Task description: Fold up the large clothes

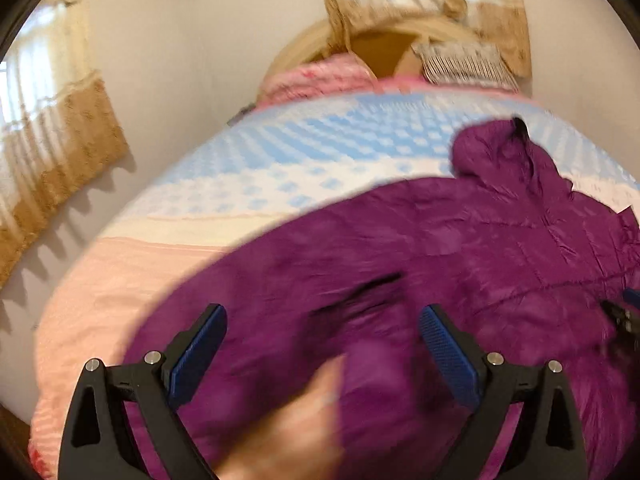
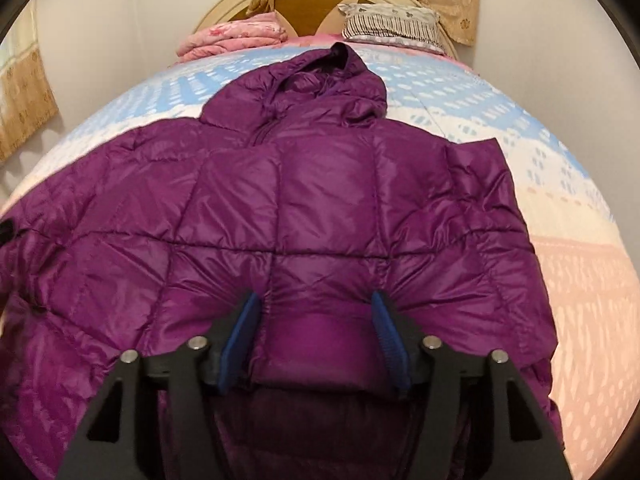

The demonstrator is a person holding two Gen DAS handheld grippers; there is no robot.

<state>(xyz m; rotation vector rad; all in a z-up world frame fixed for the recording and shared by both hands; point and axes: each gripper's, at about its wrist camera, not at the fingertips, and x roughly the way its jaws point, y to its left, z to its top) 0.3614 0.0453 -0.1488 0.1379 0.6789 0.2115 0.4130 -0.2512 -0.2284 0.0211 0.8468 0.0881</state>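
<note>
A purple quilted hooded jacket (image 2: 320, 208) lies spread on the bed, hood (image 2: 328, 80) toward the headboard. It also shows in the left wrist view (image 1: 440, 248), which is blurred. My left gripper (image 1: 322, 316) is open above the jacket's left part, with nothing between its blue pads (image 1: 200, 352). My right gripper (image 2: 316, 304) has its jaws partly apart with a thick bunch of the jacket's lower edge (image 2: 316, 344) gripped between the blue pads (image 2: 240, 340). The right gripper also shows at the right edge of the left wrist view (image 1: 624, 312).
The bed has a blue, white and pink patterned cover (image 2: 580, 280). A folded pink blanket (image 2: 236, 38) and a striped pillow (image 2: 392, 26) lie by the wooden headboard (image 2: 316, 4). Curtains (image 1: 52, 168) hang at the left wall.
</note>
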